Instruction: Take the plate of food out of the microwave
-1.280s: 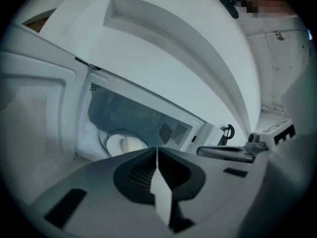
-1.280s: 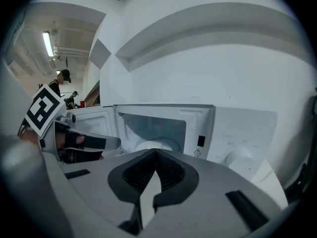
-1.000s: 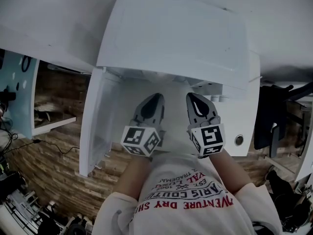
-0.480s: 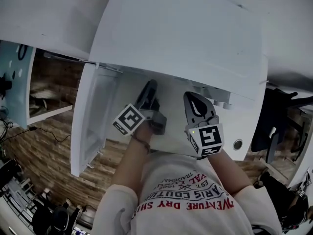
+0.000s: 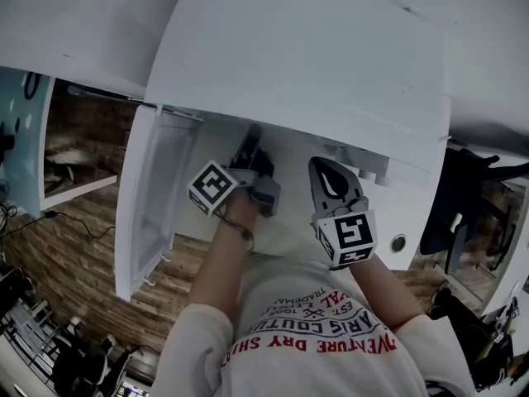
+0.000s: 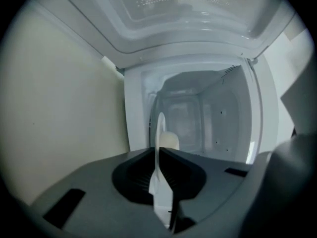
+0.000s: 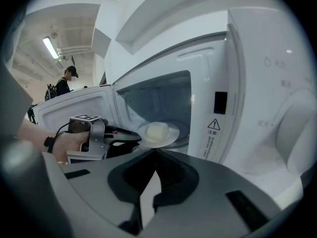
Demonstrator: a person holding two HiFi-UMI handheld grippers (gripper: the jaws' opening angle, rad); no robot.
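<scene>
A white plate [image 7: 159, 133] with a pale lump of food [image 7: 157, 130] sits at the mouth of the open white microwave [image 5: 306, 64]. My left gripper [image 7: 138, 138] is rolled on its side and shut on the plate's near rim. In the left gripper view the plate [image 6: 160, 133] shows edge-on between the closed jaws of that gripper [image 6: 159, 151], with the food [image 6: 170, 141] just behind. In the head view the left gripper [image 5: 252, 149] reaches under the microwave's top, and the plate is hidden there. My right gripper [image 5: 320, 165] hangs back outside the opening, shut and empty [image 7: 156, 151].
The microwave door [image 5: 153, 201] swings open to the left. Its control panel [image 7: 277, 108] with a warning sticker [image 7: 214, 125] stands right of the cavity. A person [image 7: 64, 81] stands far behind on the left. A dark chair [image 5: 446, 213] is at the right, over wooden flooring [image 5: 66, 255].
My left gripper has rolled sideways and pushed forward under the microwave's top into the opening, and is now shut on the plate's rim. The right gripper has barely moved.
</scene>
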